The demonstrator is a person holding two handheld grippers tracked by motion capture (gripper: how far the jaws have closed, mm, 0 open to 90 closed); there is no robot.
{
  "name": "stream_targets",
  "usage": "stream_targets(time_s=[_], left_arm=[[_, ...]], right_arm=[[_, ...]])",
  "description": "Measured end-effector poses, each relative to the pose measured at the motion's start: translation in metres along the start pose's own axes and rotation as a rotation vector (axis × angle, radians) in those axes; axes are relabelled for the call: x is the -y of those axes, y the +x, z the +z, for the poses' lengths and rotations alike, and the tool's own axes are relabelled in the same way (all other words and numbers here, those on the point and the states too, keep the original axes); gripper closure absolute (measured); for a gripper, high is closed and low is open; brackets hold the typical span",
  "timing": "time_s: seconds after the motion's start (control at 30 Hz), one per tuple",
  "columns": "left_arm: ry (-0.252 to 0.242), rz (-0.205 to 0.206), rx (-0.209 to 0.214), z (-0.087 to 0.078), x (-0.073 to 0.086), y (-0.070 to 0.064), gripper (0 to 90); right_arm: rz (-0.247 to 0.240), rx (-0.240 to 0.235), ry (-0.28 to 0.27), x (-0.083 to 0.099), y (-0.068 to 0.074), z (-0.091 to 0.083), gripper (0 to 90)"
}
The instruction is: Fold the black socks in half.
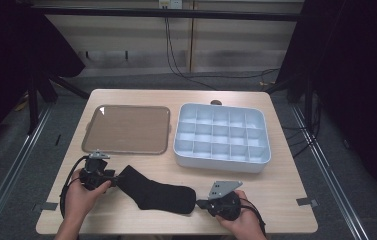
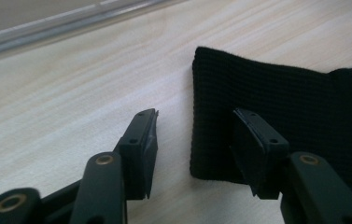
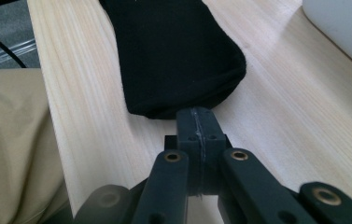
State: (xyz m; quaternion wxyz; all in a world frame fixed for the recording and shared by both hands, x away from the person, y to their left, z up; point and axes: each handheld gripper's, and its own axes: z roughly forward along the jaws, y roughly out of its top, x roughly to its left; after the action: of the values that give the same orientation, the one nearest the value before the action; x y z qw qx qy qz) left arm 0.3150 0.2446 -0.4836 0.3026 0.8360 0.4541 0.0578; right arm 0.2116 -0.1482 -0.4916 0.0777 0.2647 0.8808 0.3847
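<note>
A black sock lies flat along the near edge of my bench, cuff toward my left and toe toward my right. My left gripper sits at the cuff end with its jaws spread. In the left gripper view one jaw rests over the ribbed cuff and the other over bare wood beside it, so the cuff's edge lies between them, not yet pinched. My right gripper is at the toe end, its jaws pressed together. In the right gripper view their tips meet just at the rounded toe, touching or nearly so; I cannot tell whether any fabric is caught. Beyond the sock, a flat brown tray lies at the far left and a pale blue divided box at the far right, its front wall near my right gripper. Nothing lies between either gripper and the sock. Tan cloth over my leg shows past the bench edge.
</note>
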Motion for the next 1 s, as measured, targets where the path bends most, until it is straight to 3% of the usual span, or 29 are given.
stream_targets(time_s=[0.2,0.43,0.53,0.73,1.0], left_arm=[[0.015,0.026,-0.023,0.002,-0.001,-0.004,53.0],[0.024,0.021,-0.033,0.002,-0.002,-0.008,62.8],[0.035,0.003,0.0,0.002,-0.002,-0.008,71.4],[0.038,-0.046,0.015,0.002,-0.003,-0.007,74.9],[0.029,-0.073,0.033,-0.002,-0.004,-0.003,77.4]], right_arm=[[-0.01,-0.006,0.002,0.0,0.001,0.003,90.0],[-0.013,-0.015,0.007,-0.001,0.003,0.006,90.0],[-0.018,-0.015,0.015,-0.002,0.004,0.008,90.0],[-0.013,-0.019,0.027,-0.001,0.004,0.011,90.0],[-0.017,-0.016,0.03,-0.001,0.003,0.011,90.0]])
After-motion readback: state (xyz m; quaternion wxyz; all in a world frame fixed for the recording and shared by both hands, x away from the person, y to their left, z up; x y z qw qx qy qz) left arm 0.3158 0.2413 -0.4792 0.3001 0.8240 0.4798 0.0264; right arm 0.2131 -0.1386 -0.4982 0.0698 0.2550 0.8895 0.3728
